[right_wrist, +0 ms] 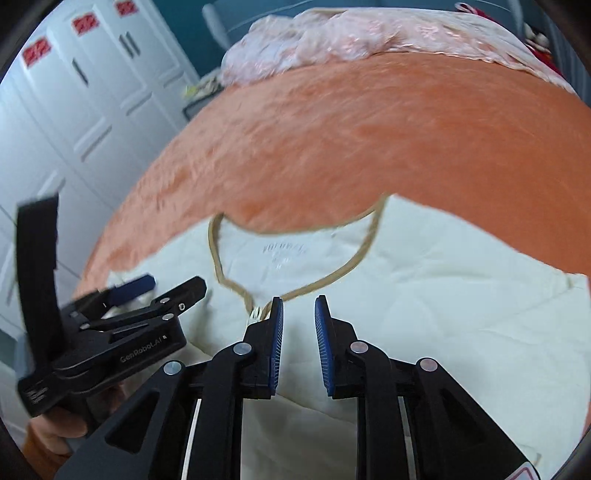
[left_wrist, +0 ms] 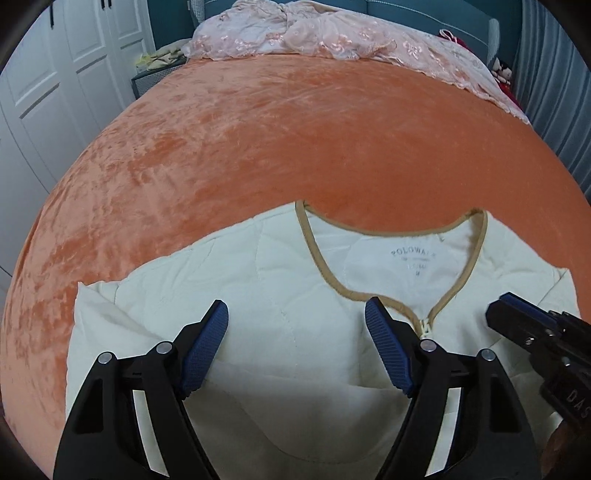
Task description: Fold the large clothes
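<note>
Two tools hover released over the cream jacket at the bed's near edge: left tool spread wide, right tool slightly parted, nothing between. Bare orange blanket stretches beyond the collar.

cream jacket, tan trim, orange bedspread

This is a bedroom in a home. A wide bed covered by a plush orange velvet blanket fills most of both views. A crumpled pink embroidered lace coverlet lies along the bed's far edge, against a padded teal headboard. White panelled wardrobe doors with dark handles line the wall beyond the bed's left edge, and grey pleated curtains hang past its far right corner.
</note>
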